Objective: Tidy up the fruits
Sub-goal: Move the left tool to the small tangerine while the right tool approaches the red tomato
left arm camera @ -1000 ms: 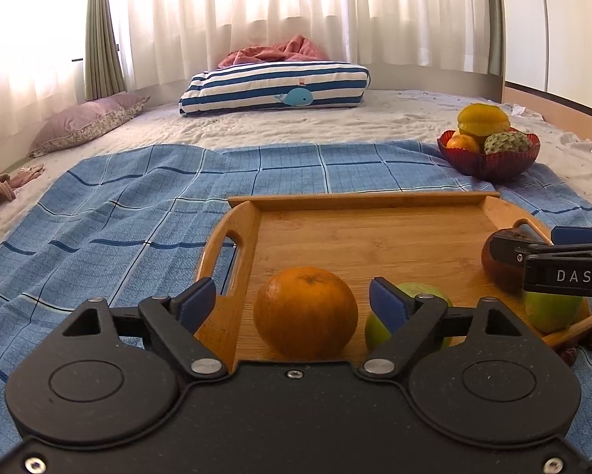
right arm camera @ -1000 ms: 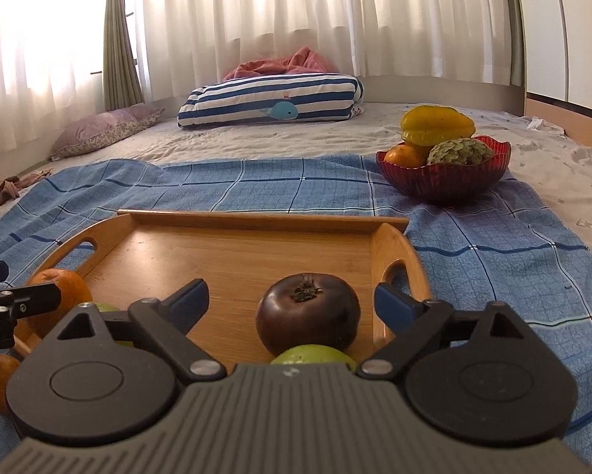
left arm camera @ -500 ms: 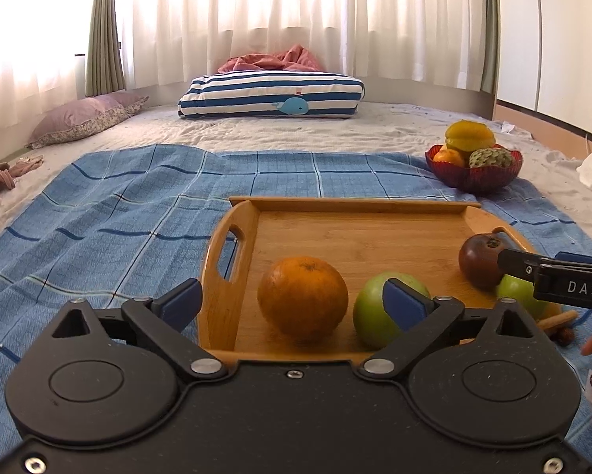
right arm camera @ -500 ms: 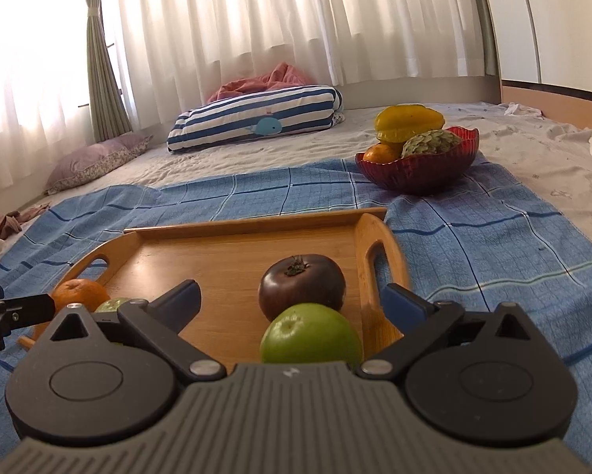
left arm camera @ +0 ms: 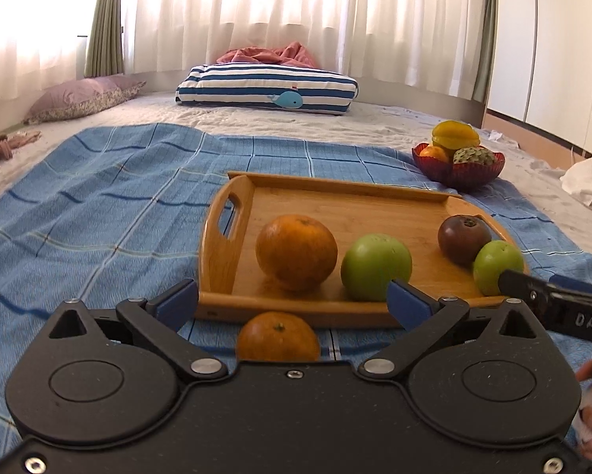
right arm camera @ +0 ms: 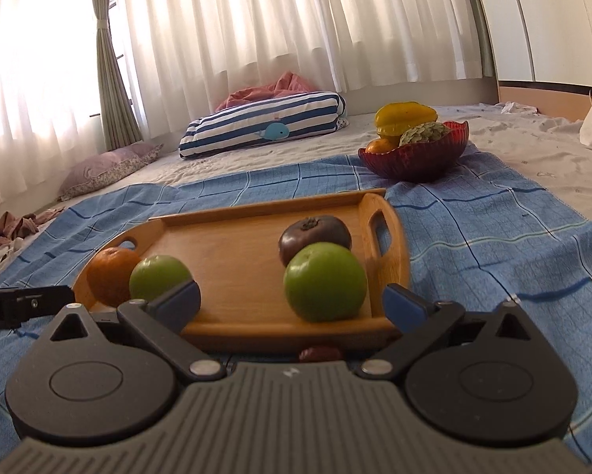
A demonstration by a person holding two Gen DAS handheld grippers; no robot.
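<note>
A wooden tray (left arm camera: 335,205) (right arm camera: 224,245) on the blue cloth holds an orange (left arm camera: 296,251) (right arm camera: 110,272), two green apples (left arm camera: 374,266) (left arm camera: 497,260) and a dark brown fruit (left arm camera: 463,239) (right arm camera: 315,233). My left gripper (left arm camera: 292,302) hovers at the tray's near edge with its jaws opening. A small orange (left arm camera: 278,335) lies on the cloth low between them, untouched. My right gripper (right arm camera: 292,302) stands open in front of the right-hand green apple (right arm camera: 325,280), its pads apart from it. The other green apple (right arm camera: 159,280) sits by the left pad.
A red bowl (left arm camera: 459,168) (right arm camera: 414,158) with a yellow starfruit, an orange and a green scaly fruit stands beyond the tray at the right. A small dark red thing (right arm camera: 319,353) lies on the cloth below the tray's edge. A striped pillow (left arm camera: 268,89) lies far back.
Both grippers have drawn back from the tray, so all its fruit shows. The left jaws have spread wider. The small orange on the cloth has come into view.
</note>
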